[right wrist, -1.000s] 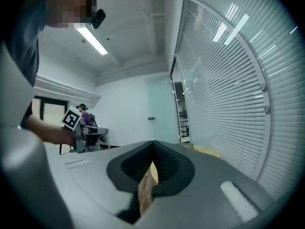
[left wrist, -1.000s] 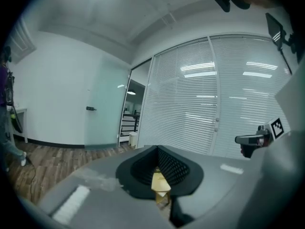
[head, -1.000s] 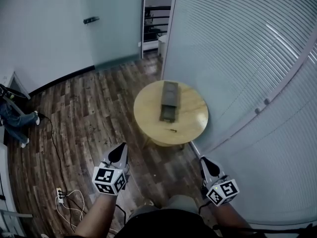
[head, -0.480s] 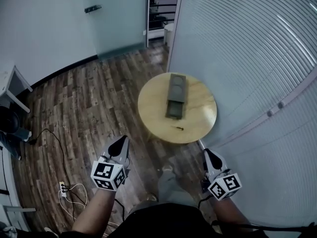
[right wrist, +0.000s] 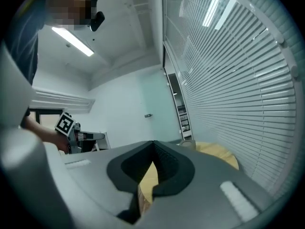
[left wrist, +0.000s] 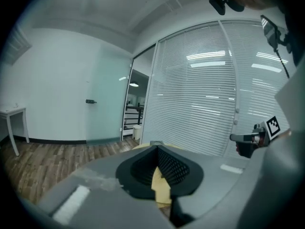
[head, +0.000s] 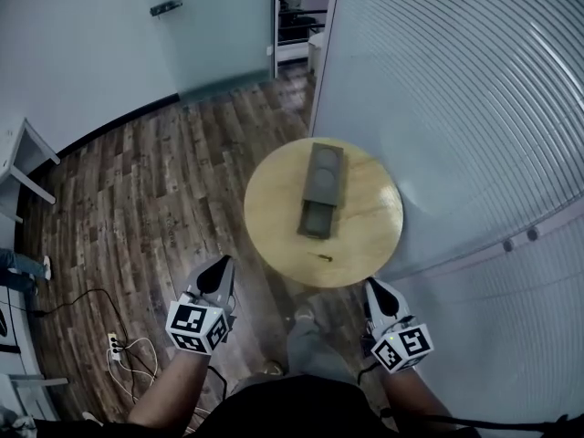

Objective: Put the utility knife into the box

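A round wooden table (head: pixel 365 235) stands ahead of me in the head view. On it lies a long grey box (head: pixel 324 173) with its drawer (head: pixel 315 219) pulled out toward me. A small dark utility knife (head: pixel 322 256) lies on the tabletop just in front of the drawer. My left gripper (head: pixel 223 268) hangs shut and empty over the floor, left of the table's near edge. Short of the table's near right edge, my right gripper (head: pixel 372 286) is likewise shut and empty. The left gripper view shows its jaw tips (left wrist: pixel 156 146) meeting, with the tabletop beyond. The right gripper view shows the same (right wrist: pixel 153 142).
A glass wall with blinds (head: pixel 456 108) curves along the right, close behind the table. A power strip with cables (head: pixel 111 343) lies on the wood floor at lower left. A white table (head: pixel 23 149) stands at the left edge. My leg and shoe (head: pixel 306 322) are between the grippers.
The table has come closer and the view has tilted down over it. Both grippers stay shut and low, at about the same places in the picture.
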{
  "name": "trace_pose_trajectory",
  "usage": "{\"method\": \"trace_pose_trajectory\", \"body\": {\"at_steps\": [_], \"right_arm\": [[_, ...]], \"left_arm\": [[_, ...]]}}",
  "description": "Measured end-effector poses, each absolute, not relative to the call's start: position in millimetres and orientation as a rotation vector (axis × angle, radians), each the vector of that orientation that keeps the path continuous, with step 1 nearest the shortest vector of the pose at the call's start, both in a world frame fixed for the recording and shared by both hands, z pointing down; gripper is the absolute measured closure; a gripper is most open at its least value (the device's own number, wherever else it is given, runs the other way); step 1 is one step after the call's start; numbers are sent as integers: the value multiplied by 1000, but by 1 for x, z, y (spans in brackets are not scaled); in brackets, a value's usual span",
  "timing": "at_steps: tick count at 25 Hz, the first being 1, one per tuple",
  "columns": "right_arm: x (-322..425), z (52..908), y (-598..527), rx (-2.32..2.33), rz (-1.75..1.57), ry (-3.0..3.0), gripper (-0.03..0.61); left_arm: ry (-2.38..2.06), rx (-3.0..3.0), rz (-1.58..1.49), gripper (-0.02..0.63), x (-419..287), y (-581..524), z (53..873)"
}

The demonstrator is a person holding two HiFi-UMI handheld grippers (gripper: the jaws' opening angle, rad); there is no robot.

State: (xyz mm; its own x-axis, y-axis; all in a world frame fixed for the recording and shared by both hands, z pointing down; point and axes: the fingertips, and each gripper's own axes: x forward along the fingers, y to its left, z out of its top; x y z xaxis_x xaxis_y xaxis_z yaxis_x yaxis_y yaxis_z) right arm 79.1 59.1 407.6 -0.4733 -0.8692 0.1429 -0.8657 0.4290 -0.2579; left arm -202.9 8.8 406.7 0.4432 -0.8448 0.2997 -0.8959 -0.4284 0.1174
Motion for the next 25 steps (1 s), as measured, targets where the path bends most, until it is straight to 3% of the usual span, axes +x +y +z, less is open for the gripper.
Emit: {"method": "trace_pose_trajectory", "body": {"at_steps": [11,25], "right_arm": [[103,419,-56,-1449,-512,2729,572],[119,444,-96,-1542,-597,2682,572]], "left_arm": [[-1545,2410,374,609,-155,-91,411],[-1381,2443,431,609,-122,-149,429]]}}
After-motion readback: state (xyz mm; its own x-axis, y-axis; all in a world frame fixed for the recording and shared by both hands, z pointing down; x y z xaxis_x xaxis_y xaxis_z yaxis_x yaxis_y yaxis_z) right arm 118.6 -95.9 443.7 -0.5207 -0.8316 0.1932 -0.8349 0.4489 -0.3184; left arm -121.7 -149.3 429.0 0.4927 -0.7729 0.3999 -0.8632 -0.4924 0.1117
